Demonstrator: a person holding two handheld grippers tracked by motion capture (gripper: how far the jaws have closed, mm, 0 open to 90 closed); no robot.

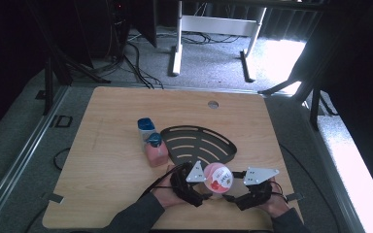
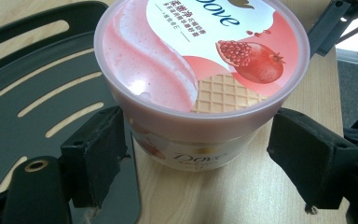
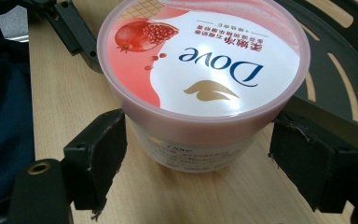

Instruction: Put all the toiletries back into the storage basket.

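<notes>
A pink Dove ice-cream tub (image 1: 217,176) with a pomegranate lid stands upright on the wooden table (image 1: 107,174), right at the near rim of a black slotted tray (image 1: 199,141). My left gripper (image 1: 205,188) comes at it from the left and my right gripper (image 1: 231,192) from the right. In the left gripper view the tub (image 2: 200,70) sits between the open jaws of the left gripper (image 2: 200,154); its left pad (image 2: 95,158) is close to the tub wall and the right pad is apart. The right gripper (image 3: 198,149) straddles the tub (image 3: 200,65) the same way, open.
A blue-capped bottle (image 1: 145,129) and a pink bottle (image 1: 156,150) stand left of the tray. A round cable hole (image 1: 213,104) lies near the table's far edge. Cables trail from both grippers across the near table edge.
</notes>
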